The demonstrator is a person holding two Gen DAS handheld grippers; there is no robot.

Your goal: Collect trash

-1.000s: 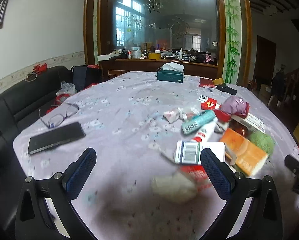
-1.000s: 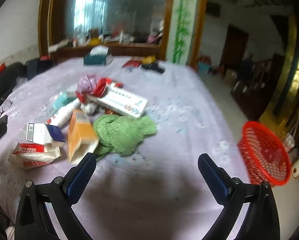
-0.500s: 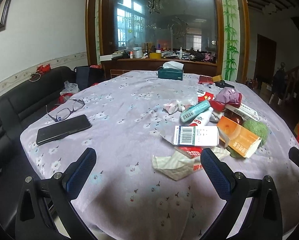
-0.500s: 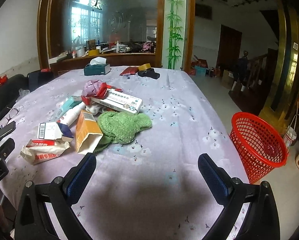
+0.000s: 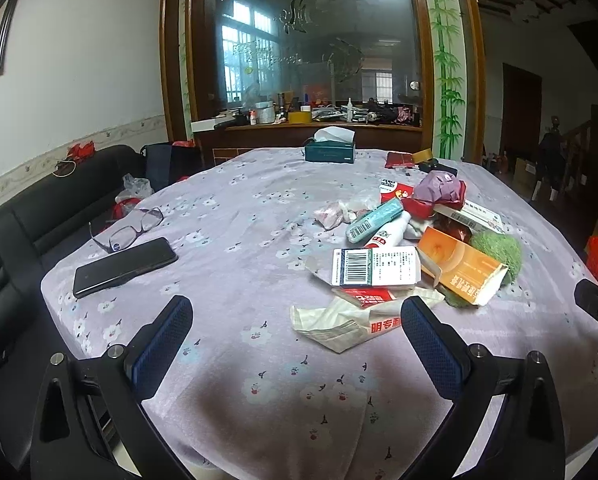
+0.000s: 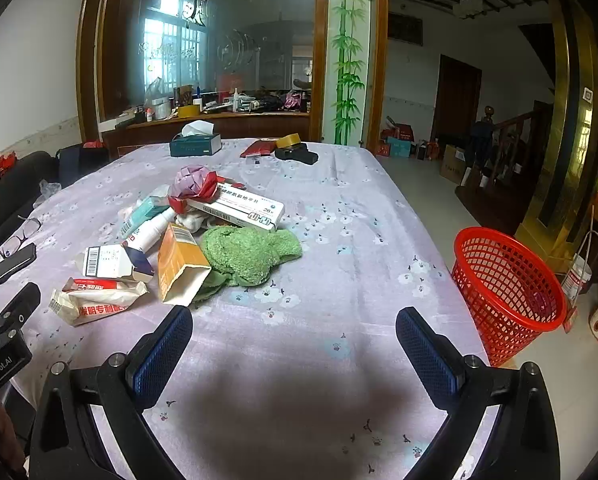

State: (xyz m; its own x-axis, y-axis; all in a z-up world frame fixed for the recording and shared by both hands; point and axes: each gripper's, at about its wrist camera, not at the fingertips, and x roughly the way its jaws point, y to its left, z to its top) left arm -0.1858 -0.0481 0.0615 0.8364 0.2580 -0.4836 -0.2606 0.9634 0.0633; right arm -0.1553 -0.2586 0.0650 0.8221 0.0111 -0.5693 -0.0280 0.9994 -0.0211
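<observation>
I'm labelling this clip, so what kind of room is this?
Most likely a lived-in home dining or living room: a cloth-covered table strewn with packaging, a black sofa beside it, and a cluttered wooden sideboard behind.

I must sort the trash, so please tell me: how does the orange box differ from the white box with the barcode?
The orange box is taller and stands tilted with its end open toward the right camera; the white box is flatter and lies on the crumpled packet. The orange box touches the green cloth; the white box does not. Both are cardboard and opened.

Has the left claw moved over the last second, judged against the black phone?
Yes. The left claw has drawn back from the table: the black phone and the trash pile sit farther ahead.
</observation>
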